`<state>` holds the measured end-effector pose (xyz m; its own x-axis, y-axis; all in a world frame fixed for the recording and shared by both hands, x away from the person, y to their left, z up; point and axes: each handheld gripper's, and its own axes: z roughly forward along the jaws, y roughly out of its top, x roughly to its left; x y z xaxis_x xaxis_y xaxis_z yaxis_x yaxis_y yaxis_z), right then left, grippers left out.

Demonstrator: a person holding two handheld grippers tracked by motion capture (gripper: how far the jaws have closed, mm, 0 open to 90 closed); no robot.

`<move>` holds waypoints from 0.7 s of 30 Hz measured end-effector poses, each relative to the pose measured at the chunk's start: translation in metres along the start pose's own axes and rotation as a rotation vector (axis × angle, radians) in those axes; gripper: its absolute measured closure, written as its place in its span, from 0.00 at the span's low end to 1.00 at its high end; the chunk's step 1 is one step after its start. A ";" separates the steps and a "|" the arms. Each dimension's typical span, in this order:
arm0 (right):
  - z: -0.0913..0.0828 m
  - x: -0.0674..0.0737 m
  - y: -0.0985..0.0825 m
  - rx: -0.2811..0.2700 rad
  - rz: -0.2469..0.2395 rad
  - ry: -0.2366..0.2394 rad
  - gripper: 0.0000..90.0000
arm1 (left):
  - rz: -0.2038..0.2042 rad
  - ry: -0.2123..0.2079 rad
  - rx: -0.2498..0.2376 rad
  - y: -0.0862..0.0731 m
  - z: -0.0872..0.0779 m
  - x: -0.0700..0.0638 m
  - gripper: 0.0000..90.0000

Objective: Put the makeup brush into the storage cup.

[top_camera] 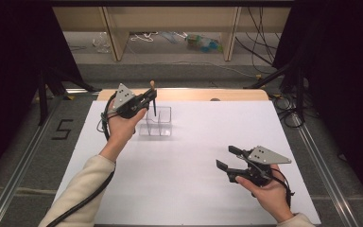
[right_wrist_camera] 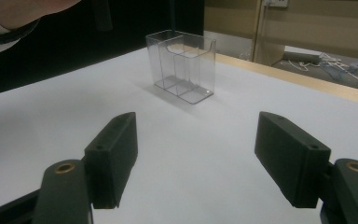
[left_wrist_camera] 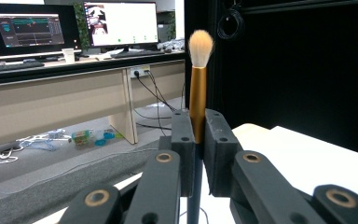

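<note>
While the left hand-held gripper is held raised above the far left part of the surface, its jaws are clamped on a makeup brush. In the left gripper view the brush stands upright between the two pads, gold ferrule and pale bristle tip above them, dark handle running down below. In the high view the handle hangs over a clear plastic organizer, its lower end at or just inside the top of the rear part; which compartment cannot be told. The organizer stands upright on the white surface, divided into several open-topped sections. The right hand-held gripper is well apart, at the near right of the surface, jaws spread wide with nothing between them, pointing toward the organizer.
</note>
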<state>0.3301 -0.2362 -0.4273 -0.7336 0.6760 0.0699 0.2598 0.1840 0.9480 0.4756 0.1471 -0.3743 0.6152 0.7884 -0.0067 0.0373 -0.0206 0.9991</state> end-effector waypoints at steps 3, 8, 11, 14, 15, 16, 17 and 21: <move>0.000 0.000 0.000 0.000 0.001 -0.001 0.34 | 0.000 0.002 0.001 -0.001 0.001 0.001 0.93; 0.000 0.000 0.000 0.000 0.000 -0.001 0.34 | 0.000 0.005 0.003 -0.002 0.001 0.002 0.93; 0.001 -0.001 0.000 -0.014 -0.021 -0.006 0.34 | -0.004 0.007 0.005 -0.002 0.000 0.003 0.93; 0.000 -0.001 0.000 -0.014 -0.020 -0.006 0.34 | -0.002 0.007 0.008 -0.003 0.001 0.003 0.93; 0.000 0.000 0.000 0.000 0.000 0.000 0.34 | 0.001 0.006 0.009 -0.003 0.001 0.003 0.93; 0.000 0.000 0.000 0.001 0.000 0.000 0.34 | 0.001 0.006 0.009 -0.003 0.001 0.003 0.93; 0.000 0.000 0.000 0.001 0.000 0.000 0.34 | 0.002 0.005 0.011 -0.004 0.001 0.004 0.93; 0.000 0.001 0.000 0.001 0.002 0.003 0.34 | 0.001 0.007 0.011 -0.005 0.002 0.005 0.93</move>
<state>0.3297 -0.2356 -0.4274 -0.7351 0.6740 0.0732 0.2624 0.1834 0.9474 0.4795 0.1499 -0.3791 0.6097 0.7926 -0.0054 0.0454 -0.0281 0.9986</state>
